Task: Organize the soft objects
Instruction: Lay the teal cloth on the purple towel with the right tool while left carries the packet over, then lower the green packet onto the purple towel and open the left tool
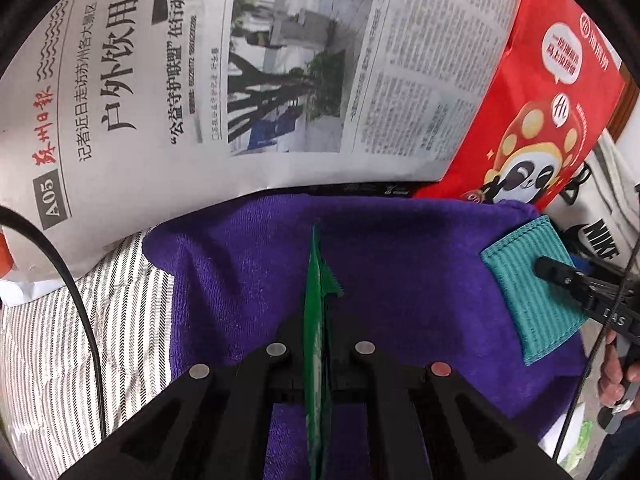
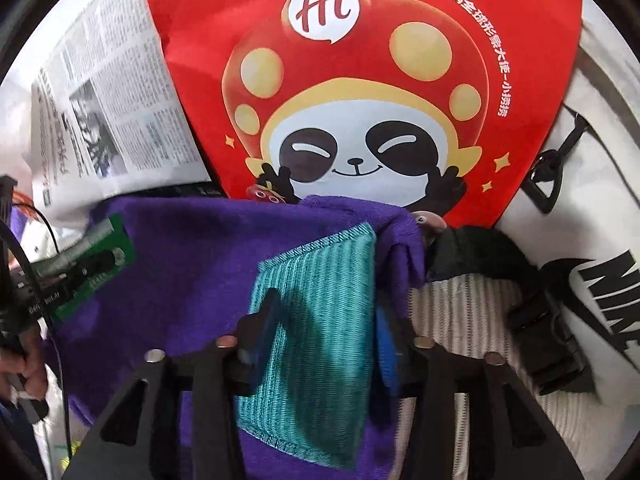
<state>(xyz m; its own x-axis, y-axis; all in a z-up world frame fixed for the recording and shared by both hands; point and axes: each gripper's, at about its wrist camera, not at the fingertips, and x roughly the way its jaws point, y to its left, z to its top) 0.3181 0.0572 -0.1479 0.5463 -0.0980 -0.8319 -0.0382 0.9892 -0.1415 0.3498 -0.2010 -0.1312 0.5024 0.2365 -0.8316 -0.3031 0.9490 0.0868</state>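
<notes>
Black fingers of the left gripper (image 1: 320,344) are clamped on a thin green plastic packet (image 1: 316,320), tilted down over the purple fleece towel (image 1: 400,264). Beyond that towel lie a newspaper (image 1: 280,60) and a red panda-printed bag (image 2: 360,100). At the towel's right edge, the right gripper (image 2: 324,340) fingers stand apart around a teal ribbed cloth (image 2: 316,320), not pressing it.

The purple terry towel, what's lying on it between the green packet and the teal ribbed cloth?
Nothing: in the left wrist view, only bare purple terry towel separates the green packet from the teal ribbed cloth.
</notes>
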